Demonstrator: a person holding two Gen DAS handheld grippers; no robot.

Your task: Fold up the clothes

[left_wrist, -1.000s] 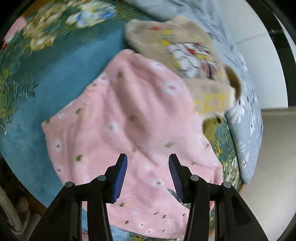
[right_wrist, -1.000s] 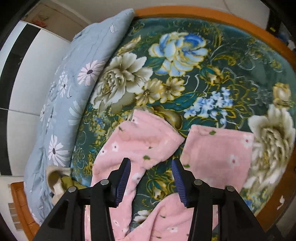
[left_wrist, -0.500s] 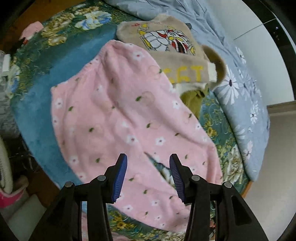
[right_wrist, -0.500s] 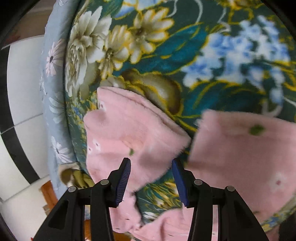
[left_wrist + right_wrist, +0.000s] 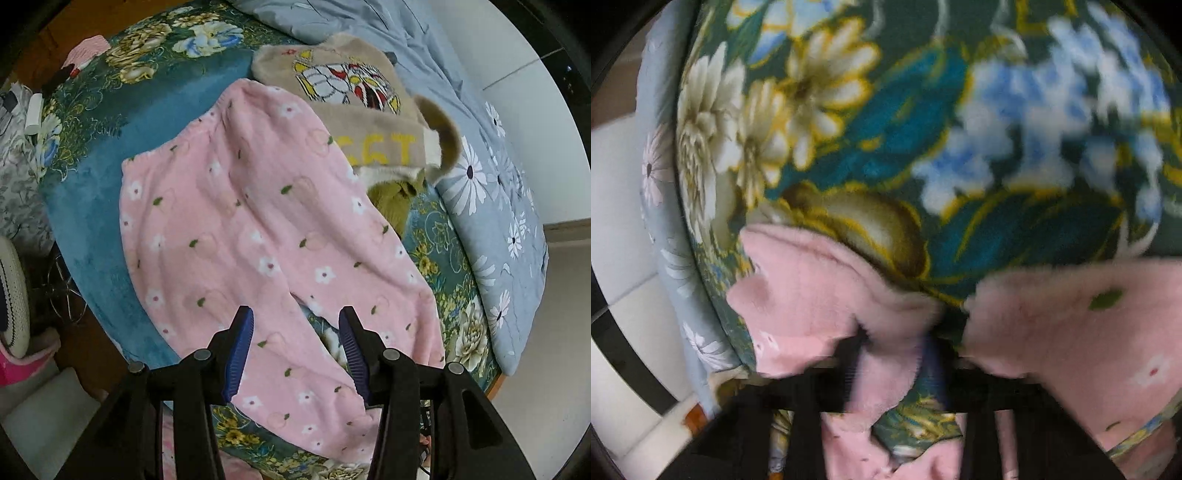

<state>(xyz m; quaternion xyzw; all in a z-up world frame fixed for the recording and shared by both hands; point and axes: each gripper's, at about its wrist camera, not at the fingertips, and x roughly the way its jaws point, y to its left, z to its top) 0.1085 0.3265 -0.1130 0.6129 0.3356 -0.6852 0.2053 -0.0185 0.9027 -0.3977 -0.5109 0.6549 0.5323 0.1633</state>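
Note:
Pink fleece trousers (image 5: 240, 221) with small flowers lie spread flat on the floral bed cover (image 5: 92, 177), waistband far, legs toward me. My left gripper (image 5: 295, 350) is open and empty, above the crotch where the two legs part. In the blurred right wrist view, my right gripper (image 5: 890, 365) is low at the two leg cuffs; the corner of the left cuff (image 5: 820, 295) lies between its fingers, the right cuff (image 5: 1071, 332) beside it. Blur hides how far the jaws stand apart.
A beige sweater (image 5: 354, 103) with a printed picture lies beyond the trousers, over an olive garment (image 5: 391, 199). A grey-blue daisy quilt (image 5: 491, 206) runs along the right. The bed edge and floor clutter (image 5: 22, 295) are at left.
The left gripper has pulled back and up, so more of the trousers show. The right gripper has dropped forward to the leg cuffs, and the left cuff is now between its fingers.

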